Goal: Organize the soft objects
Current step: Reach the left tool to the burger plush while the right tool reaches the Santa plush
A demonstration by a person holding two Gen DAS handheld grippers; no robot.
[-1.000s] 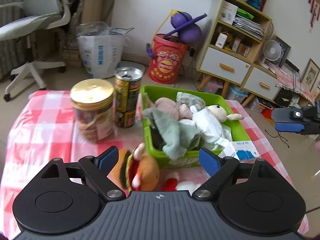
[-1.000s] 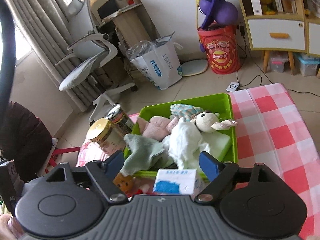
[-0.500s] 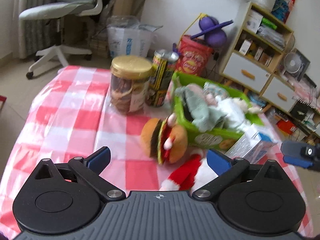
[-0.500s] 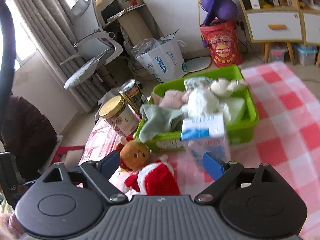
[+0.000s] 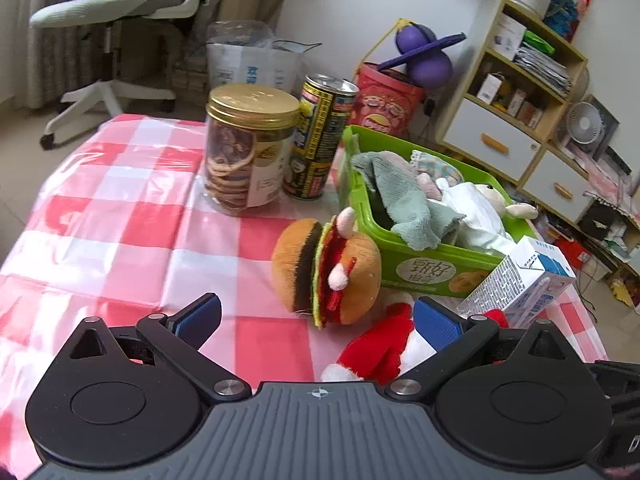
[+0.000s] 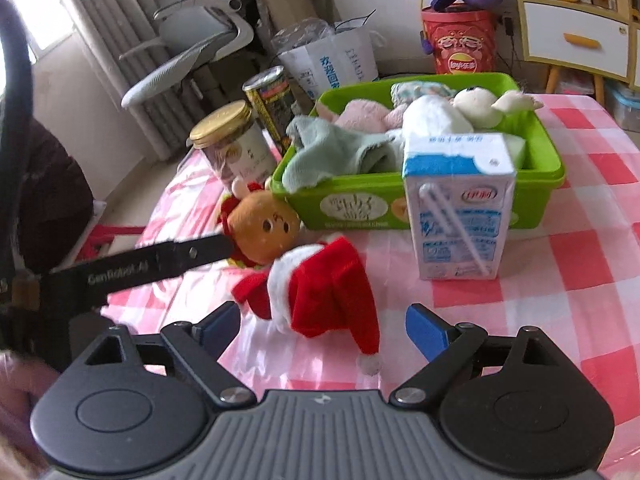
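A green bin (image 5: 428, 270) (image 6: 548, 168) on the checked table holds a green cloth (image 5: 404, 204) (image 6: 332, 152), a pink plush and a white plush doll (image 6: 476, 106). A burger plush (image 5: 326, 272) (image 6: 262, 228) lies in front of the bin. A red Santa hat (image 5: 380, 350) (image 6: 324, 292) lies beside it. My left gripper (image 5: 316, 320) is open, just short of the burger and hat. My right gripper (image 6: 322, 328) is open, with the hat just ahead between its fingers.
A milk carton (image 6: 458, 204) (image 5: 520, 284) stands in front of the bin. A gold-lidded cookie jar (image 5: 248, 148) (image 6: 228, 142) and a can (image 5: 320, 136) (image 6: 272, 100) stand left of the bin. An office chair, bags and shelves stand beyond the table.
Both grippers have pulled back from the bin toward the near side of the table. The burger plush and Santa hat now lie closer in front of them.
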